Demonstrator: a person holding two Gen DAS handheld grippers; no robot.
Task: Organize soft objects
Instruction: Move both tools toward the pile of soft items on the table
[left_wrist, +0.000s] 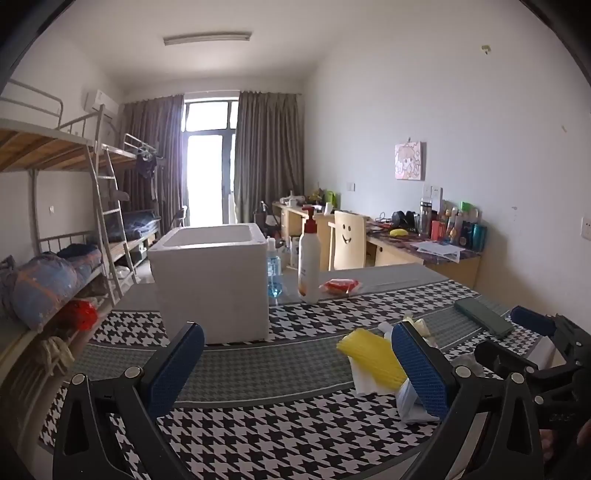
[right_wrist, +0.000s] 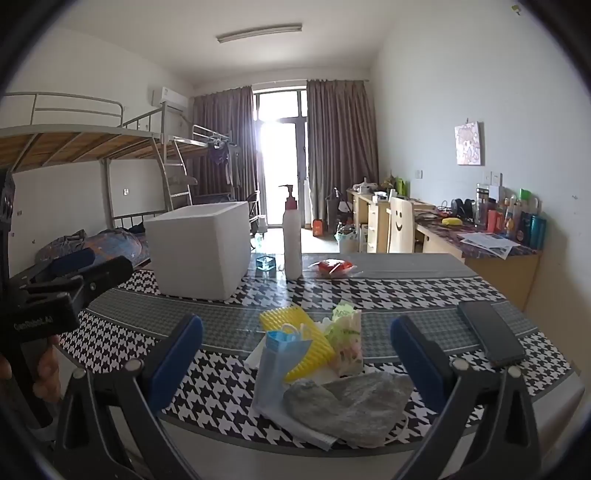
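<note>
A pile of soft things lies on the houndstooth table (right_wrist: 229, 391): a yellow ribbed sponge (right_wrist: 299, 339), a blue face mask (right_wrist: 273, 369), a grey sock (right_wrist: 351, 402) and a green-and-white tissue pack (right_wrist: 347, 339). My right gripper (right_wrist: 295, 365) is open above the table's front edge, with the pile between its fingers' line. My left gripper (left_wrist: 295, 365) is open and empty, left of the pile; the sponge (left_wrist: 373, 360) lies by its right finger (left_wrist: 421, 369). A white foam box (left_wrist: 210, 284) stands open at the back left; it also shows in the right wrist view (right_wrist: 201, 251).
A white pump bottle (right_wrist: 291, 240), a blue-liquid bottle (left_wrist: 274, 273) and a red packet (right_wrist: 332, 267) stand at the table's far side. A dark phone (right_wrist: 489, 332) lies at the right. Bunk beds (left_wrist: 55, 184) are left, desks (right_wrist: 480, 236) right.
</note>
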